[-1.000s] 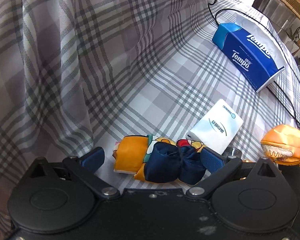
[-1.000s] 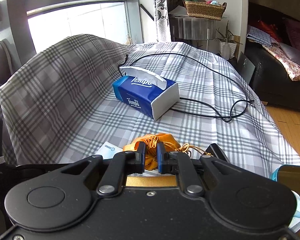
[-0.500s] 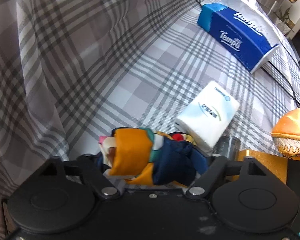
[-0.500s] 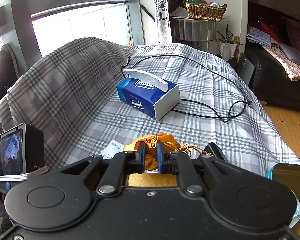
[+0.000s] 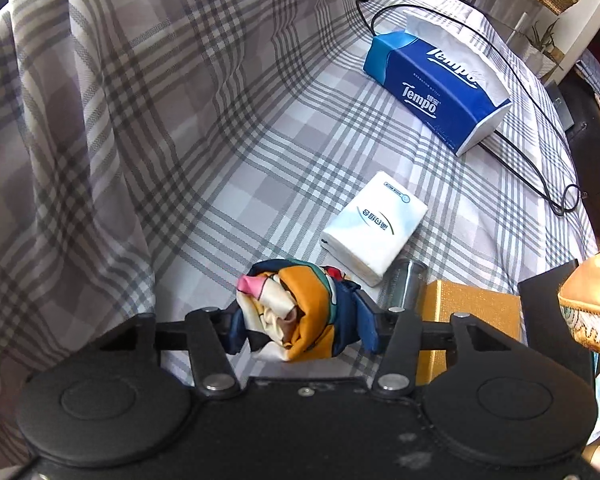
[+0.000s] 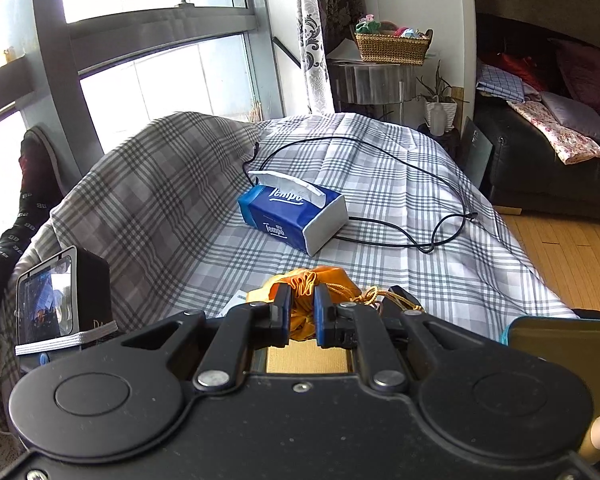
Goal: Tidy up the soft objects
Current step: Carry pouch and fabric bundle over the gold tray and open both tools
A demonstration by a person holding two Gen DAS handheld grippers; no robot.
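My left gripper (image 5: 300, 326) is shut on a rolled colourful scarf (image 5: 296, 312), navy, orange, pink and cream, and holds it above the plaid sheet (image 5: 180, 140). My right gripper (image 6: 302, 314) is shut on an orange drawstring pouch (image 6: 312, 282) with gold cord, held above a gold box (image 6: 308, 360). The pouch also shows at the right edge of the left wrist view (image 5: 592, 308), beside the gold box (image 5: 472, 316).
A blue Tempo tissue box (image 5: 436, 88) lies on the sheet, also in the right wrist view (image 6: 292, 216). A small white tissue pack (image 5: 374, 226) lies nearer. A black cable (image 6: 400, 200) loops behind. A wicker basket (image 6: 392, 44) stands on a far table. A dark sofa (image 6: 548, 152) is at the right.
My left gripper closed on the scarf and lifted it off the sheet, bunching it up. My right gripper kept its hold on the pouch and rose a little.
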